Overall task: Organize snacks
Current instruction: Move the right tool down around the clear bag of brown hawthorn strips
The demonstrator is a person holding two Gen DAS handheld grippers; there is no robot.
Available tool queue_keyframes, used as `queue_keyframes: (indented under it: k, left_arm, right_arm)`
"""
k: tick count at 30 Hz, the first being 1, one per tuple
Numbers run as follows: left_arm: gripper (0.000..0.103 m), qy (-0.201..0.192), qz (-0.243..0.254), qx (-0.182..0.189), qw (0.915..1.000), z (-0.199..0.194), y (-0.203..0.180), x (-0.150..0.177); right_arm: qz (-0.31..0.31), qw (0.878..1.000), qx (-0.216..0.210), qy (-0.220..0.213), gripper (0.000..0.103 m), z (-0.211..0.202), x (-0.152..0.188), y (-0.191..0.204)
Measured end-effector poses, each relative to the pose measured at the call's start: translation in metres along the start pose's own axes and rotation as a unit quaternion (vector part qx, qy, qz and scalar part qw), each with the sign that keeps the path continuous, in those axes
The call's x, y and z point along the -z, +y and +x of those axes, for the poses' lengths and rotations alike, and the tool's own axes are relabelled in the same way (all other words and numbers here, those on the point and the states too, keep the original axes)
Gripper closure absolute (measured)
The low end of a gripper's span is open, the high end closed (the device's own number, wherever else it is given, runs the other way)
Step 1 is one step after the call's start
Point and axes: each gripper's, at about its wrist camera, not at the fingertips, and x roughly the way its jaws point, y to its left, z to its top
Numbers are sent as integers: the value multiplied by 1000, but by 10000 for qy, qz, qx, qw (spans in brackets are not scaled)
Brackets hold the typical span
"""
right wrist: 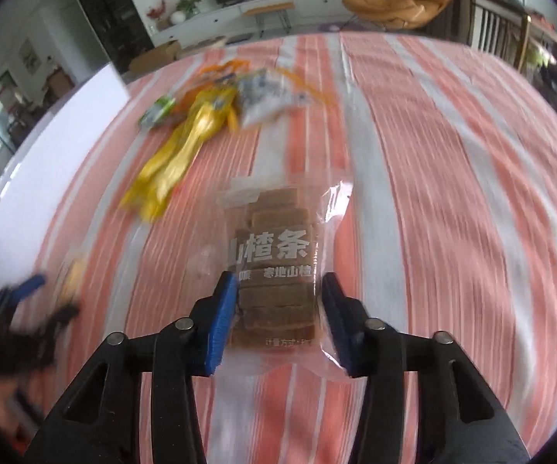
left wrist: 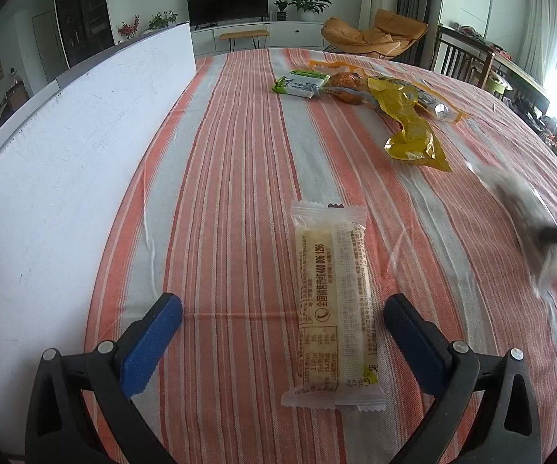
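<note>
Left wrist view: one long pale snack bar in a clear printed wrapper (left wrist: 332, 305) lies on the table under a red-and-white striped cloth (left wrist: 220, 178). Beyond that bar, at the cloth's far end, sits one cluster of four packets: one green-and-white packet (left wrist: 298, 84), one brownish packet (left wrist: 346, 87), one crumpled yellow foil packet (left wrist: 410, 123) and one silvery packet (left wrist: 439, 106). The left hand-held gripper (left wrist: 282, 332) is spread wide, the bar between its blue pads untouched. To the bar's right, the right hand-held gripper (right wrist: 278, 309) pinches one clear bag of brown hawthorn strips (right wrist: 274, 263), lifted above the cloth.
</note>
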Motion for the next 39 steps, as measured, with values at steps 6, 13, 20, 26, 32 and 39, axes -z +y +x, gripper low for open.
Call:
queue_keyframes:
  k: [6, 13, 20, 26, 32, 39]
  left_arm:
    - [0, 0, 0, 1, 10000, 0, 0, 0]
    - [0, 0, 0, 2, 10000, 0, 0, 0]
    - [0, -1, 1, 1, 10000, 0, 0, -1]
    - [0, -3, 0, 2, 10000, 0, 0, -1]
    - [0, -4, 0, 2, 10000, 0, 0, 0]
    - [0, -6, 0, 1, 10000, 0, 0, 0]
  right_arm:
    - [-325, 9991, 172, -223, 29, -18, 18, 13]
    - [-742, 9939, 790, 223, 9, 34, -9, 37]
    - [-729, 9935, 758, -428, 7, 33, 5, 35]
    - [-703, 9935, 771, -448, 7, 29, 7, 37]
    - [-697, 9934, 793, -458, 7, 31, 6, 40]
    - [-695, 9933, 798, -459, 7, 31, 6, 39]
